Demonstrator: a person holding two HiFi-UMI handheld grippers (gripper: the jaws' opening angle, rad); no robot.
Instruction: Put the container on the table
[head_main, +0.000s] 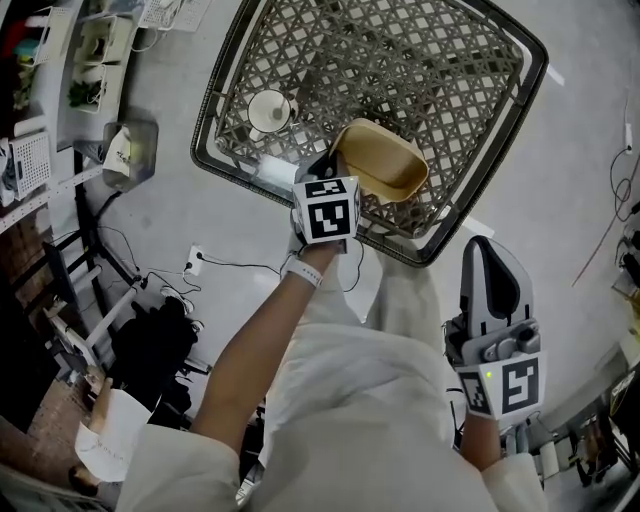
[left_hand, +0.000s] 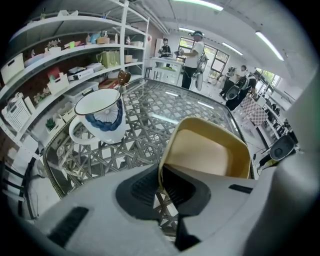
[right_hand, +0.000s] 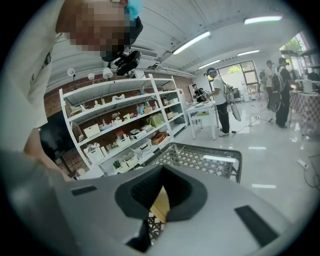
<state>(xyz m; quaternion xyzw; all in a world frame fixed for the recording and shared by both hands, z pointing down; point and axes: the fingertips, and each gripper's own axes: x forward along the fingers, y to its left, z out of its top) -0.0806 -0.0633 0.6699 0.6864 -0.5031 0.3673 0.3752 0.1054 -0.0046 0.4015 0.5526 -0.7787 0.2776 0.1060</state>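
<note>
A tan, rounded-square container (head_main: 382, 160) hangs tilted over the near edge of the lattice-topped table (head_main: 480, 215). My left gripper (head_main: 337, 162) is shut on its near rim. In the left gripper view the container (left_hand: 210, 150) fills the right of the picture with its rim pinched between the pads of the left gripper (left_hand: 161, 182), above the table (left_hand: 150, 125). Whether its base touches the top I cannot tell. My right gripper (head_main: 488, 252) hangs back off the table at the right, jaws together and holding nothing. Its view shows a sliver of the container (right_hand: 161, 205) past the right gripper (right_hand: 156, 220).
A white mug (head_main: 268, 110) with a blue pattern (left_hand: 100, 117) stands on the table left of the container. White shelves (head_main: 60, 90) full of small items run along the left. A socket and cables (head_main: 195, 258) lie on the floor. People (left_hand: 192, 50) stand far off.
</note>
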